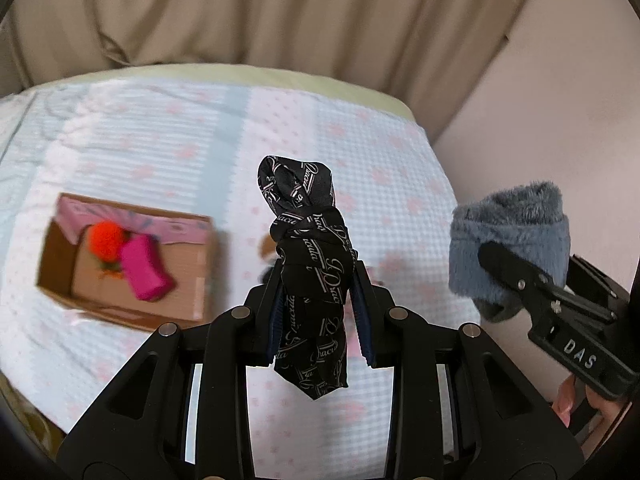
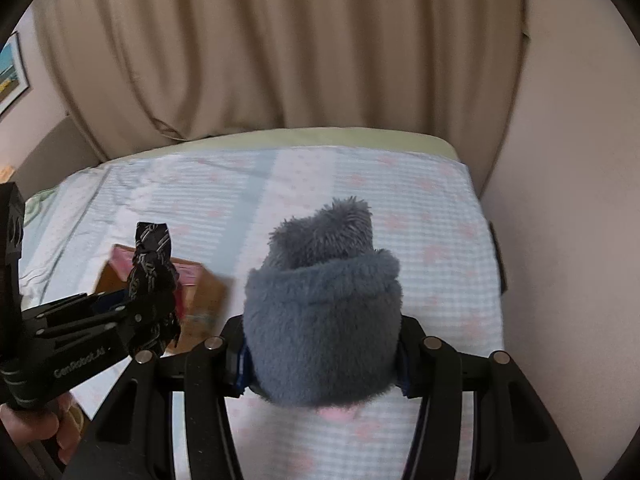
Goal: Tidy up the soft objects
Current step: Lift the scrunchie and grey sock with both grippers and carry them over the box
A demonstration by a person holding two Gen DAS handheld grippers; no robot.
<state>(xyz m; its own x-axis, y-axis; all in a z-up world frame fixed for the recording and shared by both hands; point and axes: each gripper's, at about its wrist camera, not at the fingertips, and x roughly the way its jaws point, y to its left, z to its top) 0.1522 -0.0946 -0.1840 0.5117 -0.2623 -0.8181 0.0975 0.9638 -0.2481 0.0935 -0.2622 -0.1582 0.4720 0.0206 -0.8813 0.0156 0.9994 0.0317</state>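
Note:
My left gripper [image 1: 318,280] is shut on a knotted black cloth with white lettering [image 1: 310,240] and holds it above the bed; it also shows in the right wrist view [image 2: 154,276]. My right gripper [image 2: 322,344] is shut on a rolled grey fuzzy cloth [image 2: 324,308], held in the air to the right of the left one; the cloth also shows in the left wrist view [image 1: 510,248]. An open cardboard box [image 1: 52,264] lies on the bed to the left, holding a red pompom [image 1: 105,240] and a magenta roll [image 1: 145,274].
The bed has a pale blue and white sheet with pink flowers [image 1: 168,132]. Beige curtains [image 2: 280,48] hang behind it. A pink wall [image 2: 568,200] stands close on the right. A small object [image 1: 266,246] lies on the bed behind the black cloth.

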